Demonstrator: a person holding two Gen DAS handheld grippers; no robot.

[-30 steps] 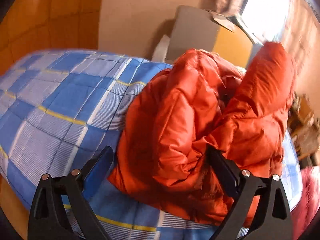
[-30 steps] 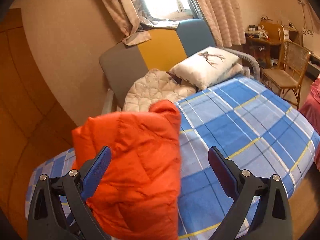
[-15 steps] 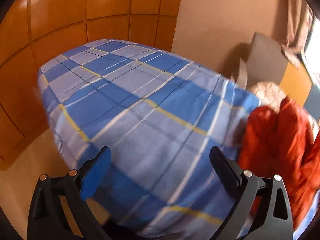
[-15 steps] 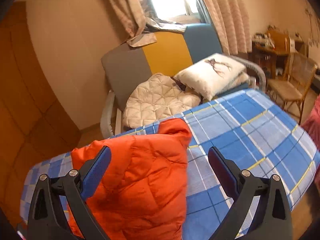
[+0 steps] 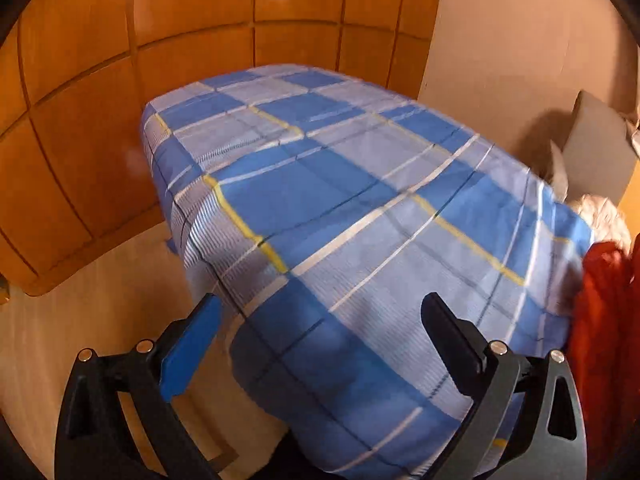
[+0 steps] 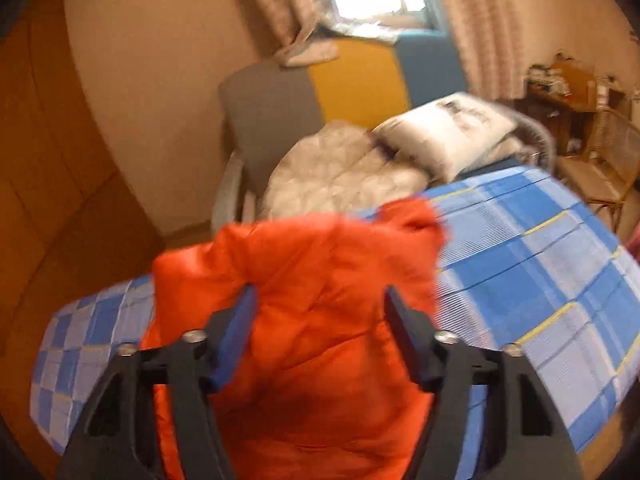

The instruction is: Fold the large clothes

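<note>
R gripper [image 6: 318, 312] jaws closing round the jacket [image 6: 304, 320] to grab a fold; L gripper [image 5: 320, 320] wide, empty, over the bed [image 5: 320, 184].

Low in the frame, the right gripper [image 6: 318, 312] is closing — orange puffy jacket [image 6: 320, 280] between its jaws, heaped on the blue checked bedspread [image 6: 540, 264]; pillow [image 6: 448, 128] upper right.

Both tongs, left [image 5: 318, 316] and right [image 6: 318, 304], are black frames with silver screws and blue-faced pads.
</note>
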